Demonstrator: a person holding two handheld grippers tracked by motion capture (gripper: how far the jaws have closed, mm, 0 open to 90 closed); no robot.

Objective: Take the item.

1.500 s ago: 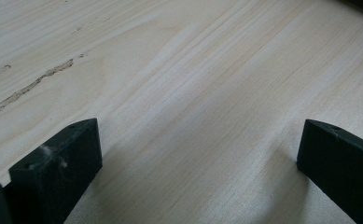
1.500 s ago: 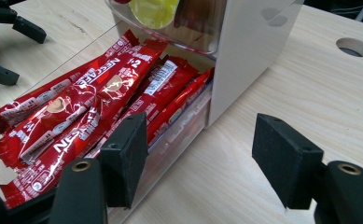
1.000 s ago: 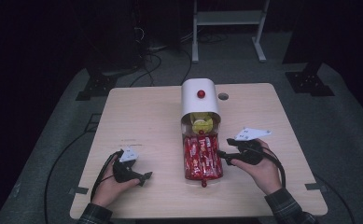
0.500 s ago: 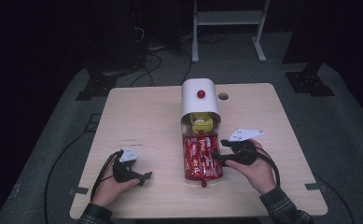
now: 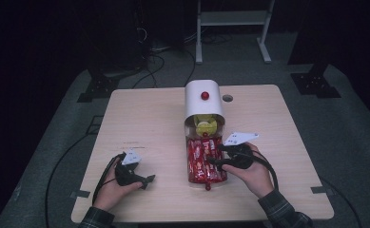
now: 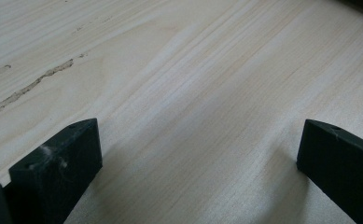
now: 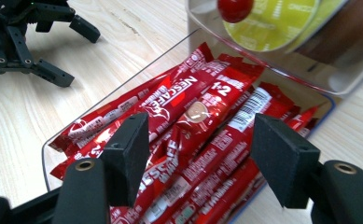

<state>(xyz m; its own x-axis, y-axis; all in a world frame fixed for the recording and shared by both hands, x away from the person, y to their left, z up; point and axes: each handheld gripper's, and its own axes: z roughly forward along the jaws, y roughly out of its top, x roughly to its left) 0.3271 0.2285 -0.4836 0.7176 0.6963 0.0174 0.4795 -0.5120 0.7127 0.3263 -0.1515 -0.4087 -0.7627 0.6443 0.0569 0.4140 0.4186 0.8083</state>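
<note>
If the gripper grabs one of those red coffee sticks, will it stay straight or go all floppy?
Probably a bit floppy: the red coffee sticks are long, thin foil packets, so one held at an end would likely sag. The glossy wrappers look slippery, and they lie loosely piled in the clear tray, so neighbours may slide. They look light; the right gripper hovers open above them.

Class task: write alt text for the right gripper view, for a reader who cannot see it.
The right gripper, open, hovers over red coffee stick packets in a clear drawer. A red knob and yellow disc show above; the left gripper rests on the wooden table.
</note>
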